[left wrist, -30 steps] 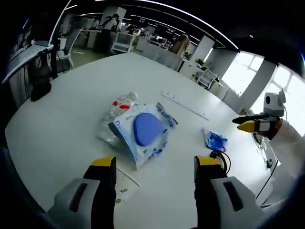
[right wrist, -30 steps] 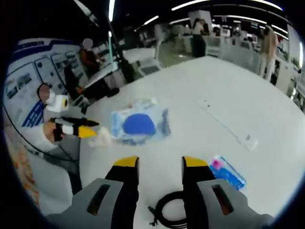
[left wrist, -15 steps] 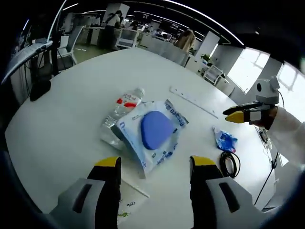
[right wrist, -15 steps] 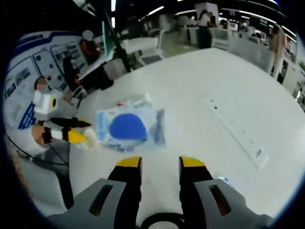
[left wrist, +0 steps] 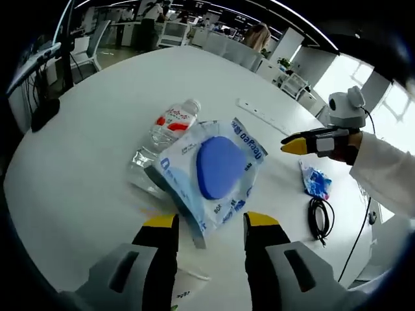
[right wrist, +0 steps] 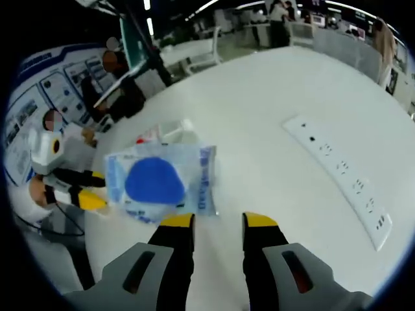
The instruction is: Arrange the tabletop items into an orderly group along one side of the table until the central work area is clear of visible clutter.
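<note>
Left gripper view: the left gripper (left wrist: 209, 224) rises from the bottom centre of the frame with its yellow-tipped jaws apart and nothing between them. Just above the jaw tips, at frame centre, a clear plastic pouch (left wrist: 214, 173) with blue print lies flat on the white table (left wrist: 78, 149); a round blue item shows through its film. The lower corner of the pouch lies near the gap between the jaws; contact cannot be confirmed. A crushed clear water bottle (left wrist: 163, 138) with a red label lies on its side to the upper left of the pouch, partly under its edge. A white power strip (left wrist: 266, 116) lies in the upper centre. At right centre, the right gripper (left wrist: 293, 145) enters from the right, held by a white sleeve (left wrist: 384, 173); the gap between its jaws cannot be judged in this view. Below it lie a small blue packet (left wrist: 316, 182) and a coiled black cable (left wrist: 320, 219).

Right gripper view: the right gripper (right wrist: 218, 223) occupies the bottom centre, jaws parted and empty. The pouch (right wrist: 159, 181) lies at left centre, just above the jaw tips. The left gripper (right wrist: 87, 197) sits at the left edge, beside the pouch. The power strip (right wrist: 342, 179) runs along the right side.
</note>
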The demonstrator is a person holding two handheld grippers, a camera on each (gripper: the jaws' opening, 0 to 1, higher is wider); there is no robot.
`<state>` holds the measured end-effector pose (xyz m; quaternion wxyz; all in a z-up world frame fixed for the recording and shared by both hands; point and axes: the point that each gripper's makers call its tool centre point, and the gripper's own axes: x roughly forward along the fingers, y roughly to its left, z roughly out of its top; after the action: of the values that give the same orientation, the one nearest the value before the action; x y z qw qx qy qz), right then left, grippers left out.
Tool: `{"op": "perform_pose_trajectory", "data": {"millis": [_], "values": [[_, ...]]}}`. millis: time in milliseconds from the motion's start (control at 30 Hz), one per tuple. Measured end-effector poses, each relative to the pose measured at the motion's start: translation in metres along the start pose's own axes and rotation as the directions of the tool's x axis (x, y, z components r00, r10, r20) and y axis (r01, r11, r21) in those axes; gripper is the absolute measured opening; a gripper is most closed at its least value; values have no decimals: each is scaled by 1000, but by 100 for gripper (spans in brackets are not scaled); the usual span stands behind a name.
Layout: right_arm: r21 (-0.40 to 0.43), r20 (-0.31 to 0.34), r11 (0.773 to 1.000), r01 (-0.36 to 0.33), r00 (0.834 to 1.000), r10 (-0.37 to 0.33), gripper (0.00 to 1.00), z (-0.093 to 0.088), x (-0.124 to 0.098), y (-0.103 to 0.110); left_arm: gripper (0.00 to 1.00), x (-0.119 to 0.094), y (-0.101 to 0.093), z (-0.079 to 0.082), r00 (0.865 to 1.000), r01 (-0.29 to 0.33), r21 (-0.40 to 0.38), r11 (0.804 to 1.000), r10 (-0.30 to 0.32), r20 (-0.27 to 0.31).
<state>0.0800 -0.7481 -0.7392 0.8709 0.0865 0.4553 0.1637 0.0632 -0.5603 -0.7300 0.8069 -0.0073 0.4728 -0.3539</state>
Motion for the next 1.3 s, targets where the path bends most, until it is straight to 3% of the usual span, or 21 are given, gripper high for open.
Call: {"op": "perform_pose_trajectory", "data": {"millis": [133,233,300,367,400,467,567,800,900,1133,1300], "values": [[-44,-49,999,-10,999,8,25,-4,18,5,30,4,5,-5,999,-14,13,1000,15,-49],[-14,-40,1000,-6,999,5,23,-5,26,4,21,6,10,-7,998,-21,-7,1000,21,-62],[-19,-37,1000,-11,999,10,16,-4,29,6,10,5,11,-6,998,-23,13,1000,23,-54],[-128,-23,992,3,1000,-6,5,-1,29,5,6,5,12,-6,998,-27,30,999,29,-50],[-139,-21,990,14,1000,-17,3,-1,28,4,5,5,12,-6,998,-25,20,999,26,-51],[-94,-24,996,5,1000,-7,0,-4,26,5,3,6,12,-7,999,-18,-10,1000,18,-48],[-24,-1,1000,-13,1000,13,0,-4,21,8,0,2,11,0,1000,-17,6,1000,17,-10],[32,33,999,1,999,-2,0,-10,-5,19,0,-9,7,13,999,2,19,1000,-2,41],[150,72,989,13,997,-24,0,-11,-24,24,0,-16,4,20,998,20,38,999,-22,65],[185,168,982,47,983,-78,0,-19,-69,41,0,-26,-10,31,994,81,138,987,-91,67],[292,228,953,84,961,-155,0,-34,-94,47,0,-27,-27,46,987,142,257,956,-156,35]]}}
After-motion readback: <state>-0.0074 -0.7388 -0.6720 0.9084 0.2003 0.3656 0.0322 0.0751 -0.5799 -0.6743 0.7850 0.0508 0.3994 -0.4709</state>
